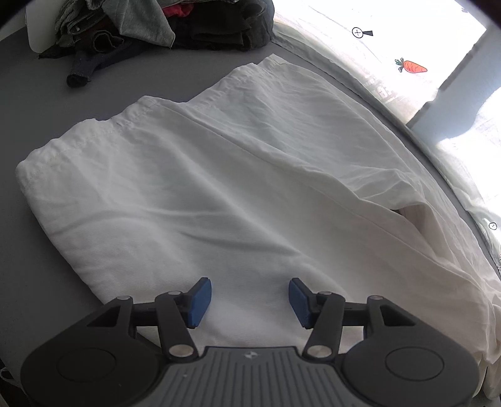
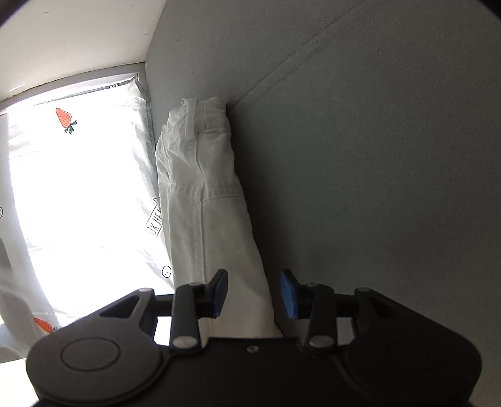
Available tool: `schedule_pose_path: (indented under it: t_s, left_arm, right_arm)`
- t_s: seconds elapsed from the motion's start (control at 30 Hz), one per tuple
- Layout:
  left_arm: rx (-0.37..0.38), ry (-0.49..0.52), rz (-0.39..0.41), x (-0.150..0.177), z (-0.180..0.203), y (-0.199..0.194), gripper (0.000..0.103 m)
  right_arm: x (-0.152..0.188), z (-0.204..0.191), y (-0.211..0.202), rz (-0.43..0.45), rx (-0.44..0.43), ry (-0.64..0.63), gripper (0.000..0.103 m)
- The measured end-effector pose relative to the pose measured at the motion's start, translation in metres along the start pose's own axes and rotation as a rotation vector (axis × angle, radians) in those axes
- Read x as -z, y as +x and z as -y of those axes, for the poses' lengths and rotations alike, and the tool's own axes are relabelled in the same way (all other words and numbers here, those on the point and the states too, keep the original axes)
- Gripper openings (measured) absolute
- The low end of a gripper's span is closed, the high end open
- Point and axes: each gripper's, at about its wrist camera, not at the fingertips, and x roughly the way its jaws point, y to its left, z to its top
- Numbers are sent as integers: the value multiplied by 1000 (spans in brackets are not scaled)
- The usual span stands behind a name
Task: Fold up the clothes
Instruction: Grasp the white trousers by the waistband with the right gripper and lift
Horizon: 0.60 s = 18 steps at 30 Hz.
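Observation:
White trousers (image 1: 219, 188) lie spread flat on a grey surface (image 1: 47, 125), with their hemmed leg ends toward the far left. My left gripper (image 1: 250, 297) hovers over the near part of the cloth, its blue pads wide apart with nothing pinched between them. In the right wrist view the same trousers (image 2: 203, 188) show as a narrow folded strip with the waistband and a belt loop at the far end. My right gripper (image 2: 254, 292) stands open over the near end of that strip. The cloth passes under the gap and the pads do not press on it.
A pile of dark and grey clothes (image 1: 156, 25) sits at the far edge, with a dark sock (image 1: 81, 70) trailing from it. A bright white sheet with carrot prints (image 1: 391, 56) (image 2: 78, 188) borders the grey surface (image 2: 375, 156).

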Motion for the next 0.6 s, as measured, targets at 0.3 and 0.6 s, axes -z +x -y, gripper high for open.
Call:
schedule_pose_path:
  t_s: [0.3,0.6]
  left_arm:
    - [-87,93,-9,-16,23,20,67]
    - [-104,64,-13,-24,29,29,78]
  right_arm:
    - [-2,-69,49,35,81,-242,39]
    - [-1,-89,87,19,-25,-215,21]
